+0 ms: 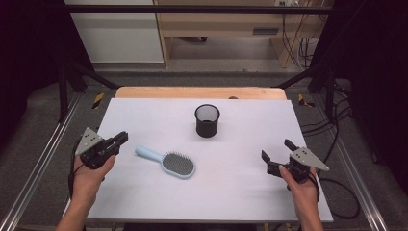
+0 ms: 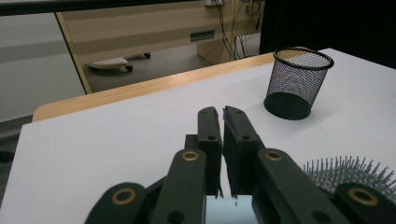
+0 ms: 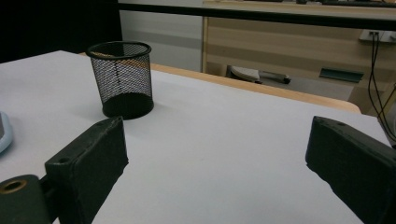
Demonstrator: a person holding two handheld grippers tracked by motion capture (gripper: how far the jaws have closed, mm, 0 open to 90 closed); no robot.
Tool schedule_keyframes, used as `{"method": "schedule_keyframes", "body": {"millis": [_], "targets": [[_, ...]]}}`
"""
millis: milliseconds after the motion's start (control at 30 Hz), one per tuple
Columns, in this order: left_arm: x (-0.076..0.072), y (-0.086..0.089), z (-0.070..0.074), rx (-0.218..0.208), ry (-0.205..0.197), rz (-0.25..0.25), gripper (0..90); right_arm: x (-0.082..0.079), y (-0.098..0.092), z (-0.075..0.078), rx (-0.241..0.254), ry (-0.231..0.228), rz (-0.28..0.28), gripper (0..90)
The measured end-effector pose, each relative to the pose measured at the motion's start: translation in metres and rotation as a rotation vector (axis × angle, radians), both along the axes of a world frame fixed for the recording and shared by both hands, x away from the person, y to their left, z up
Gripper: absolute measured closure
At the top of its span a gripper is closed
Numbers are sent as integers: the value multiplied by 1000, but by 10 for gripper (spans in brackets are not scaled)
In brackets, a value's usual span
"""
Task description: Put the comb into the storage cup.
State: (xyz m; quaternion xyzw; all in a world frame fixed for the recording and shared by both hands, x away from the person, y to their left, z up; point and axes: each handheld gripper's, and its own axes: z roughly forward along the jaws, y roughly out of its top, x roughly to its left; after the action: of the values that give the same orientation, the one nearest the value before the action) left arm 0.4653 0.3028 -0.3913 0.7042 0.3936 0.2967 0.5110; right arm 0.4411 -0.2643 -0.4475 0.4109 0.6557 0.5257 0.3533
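— White table [image 1: 144, 202] status?
— Light-blue hairbrush [image 1: 166, 162] lies near its left edge, mesh pen cup [image 1: 207, 120] toward the far edge.
— Tongs?
— Left gripper [image 1: 123, 137] clenched, empty, just beside the brush handle; right gripper [image 1: 277, 152] released.

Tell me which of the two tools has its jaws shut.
The left tool, beside the hairbrush handle: its jaws meet with nothing between them. The right tool has jaws spread wide.
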Motion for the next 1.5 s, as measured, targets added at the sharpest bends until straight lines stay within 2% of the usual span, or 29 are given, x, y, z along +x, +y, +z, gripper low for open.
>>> {"method": "schedule_keyframes", "body": {"millis": [133, 267, 333, 433, 500, 600, 667, 700, 767, 933, 1000, 1067, 1300, 1500], "targets": [[10, -9, 13, 9, 18, -18, 898, 2, 2, 4, -14, -5, -13, 57], [21, -25, 26, 62, 45, -35, 899, 2, 4, 5, -26, -7, -17, 57], [24, -32, 31, 86, 53, -47, 899, 0, 4, 8, -20, -16, -11, 57], [29, -41, 33, 92, 78, -49, 899, -4, 5, 11, -26, -17, -15, 57], [33, -48, 34, 111, 90, -55, 900, -7, 5, 14, -22, -24, -20, 56], [38, -58, 43, 157, 114, -70, 899, -8, 6, 17, -27, -35, -25, 54], [41, -65, 53, 180, 107, -84, 900, -7, 6, 17, -35, -28, -27, 53], [42, -69, 58, 184, 99, -89, 899, -4, 4, 14, -30, -7, -26, 54], [46, -76, 64, 188, 95, -98, 900, -3, 3, 12, -30, -1, -24, 53], [61, -86, 58, 140, 113, -116, 900, -4, 2, 9, -34, 7, -12, 54], [66, -86, 55, 147, 117, -116, 900, -4, 2, 6, -33, 14, -14, 54], [72, -86, 50, 141, 140, -122, 900, -3, 3, 4, -28, 21, -12, 56], [90, -79, 40, 194, 182, -169, 900, -7, 0, 3, -15, 15, -41, 57], [89, -75, 27, 258, 200, -185, 900, -10, -2, 4, -3, 13, -50, 57]]}}
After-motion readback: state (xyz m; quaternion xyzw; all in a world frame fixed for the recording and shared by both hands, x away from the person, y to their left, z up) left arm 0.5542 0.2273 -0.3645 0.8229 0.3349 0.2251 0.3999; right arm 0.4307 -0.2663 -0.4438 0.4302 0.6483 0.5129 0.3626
